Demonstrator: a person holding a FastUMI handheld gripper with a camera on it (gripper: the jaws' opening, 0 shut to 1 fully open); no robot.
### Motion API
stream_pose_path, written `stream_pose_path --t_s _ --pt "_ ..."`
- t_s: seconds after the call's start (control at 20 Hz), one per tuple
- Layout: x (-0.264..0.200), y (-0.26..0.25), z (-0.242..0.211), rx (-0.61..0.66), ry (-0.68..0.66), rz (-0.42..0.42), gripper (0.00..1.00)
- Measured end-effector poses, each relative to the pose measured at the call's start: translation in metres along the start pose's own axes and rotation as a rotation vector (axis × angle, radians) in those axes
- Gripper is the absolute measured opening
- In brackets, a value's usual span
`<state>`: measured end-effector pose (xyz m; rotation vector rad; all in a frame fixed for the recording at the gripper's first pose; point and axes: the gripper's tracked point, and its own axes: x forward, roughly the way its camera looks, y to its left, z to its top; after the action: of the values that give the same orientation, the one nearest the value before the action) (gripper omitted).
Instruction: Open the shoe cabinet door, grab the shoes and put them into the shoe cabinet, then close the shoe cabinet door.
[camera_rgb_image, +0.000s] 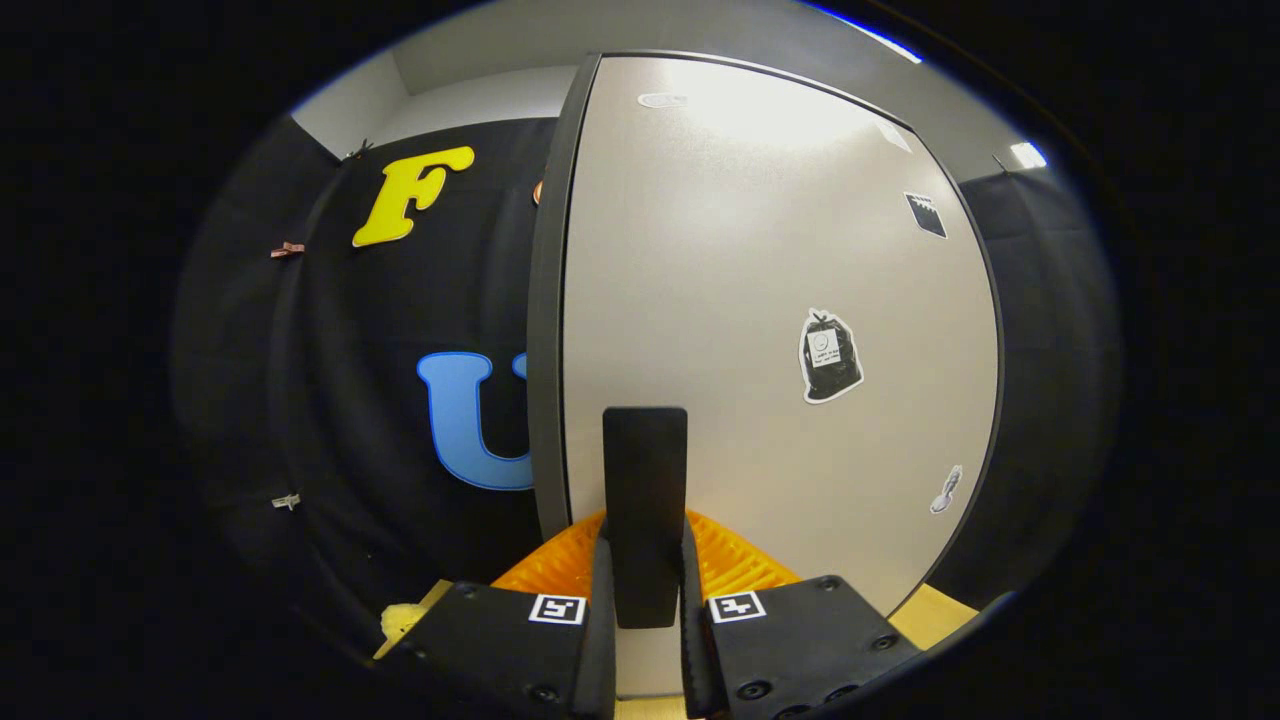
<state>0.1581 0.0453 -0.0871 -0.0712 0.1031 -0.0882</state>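
Hanging at the far left, the booth's black cloth wall (330, 400) carries small clips (287, 249) pinned along its folds. A pale yellow object (400, 620) sits low beside the fingers' left side; what it is cannot be told. Next comes the dark edge (545, 300) of the shoe cabinet door (760, 300), whose pale grey face stands just beyond the fingers. A dark, flat, upright handle (645, 480) rises from the door's lower part, and the gripper (645, 590) has its fingers (603, 600) closed narrowly on it, one pressing each side. Fanning out behind the handle at the fingers' level is something orange and ribbed (740, 560). Further right on the door are stickers: a black bag-shaped one (829, 356), a small dark one (926, 214) higher up, and a little pale one (946, 490) lower down.
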Motion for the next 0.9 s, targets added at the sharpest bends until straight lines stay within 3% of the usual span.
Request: stream_pose_path --t_s 0.35,0.7,0.9 --pt "-0.030 -0.005 0.000 0.022 0.014 0.061 0.30" --pt "-0.090 -0.027 0.003 0.056 0.029 0.121 0.30" --pt "-0.126 -0.046 0.003 0.055 0.035 0.195 0.30"
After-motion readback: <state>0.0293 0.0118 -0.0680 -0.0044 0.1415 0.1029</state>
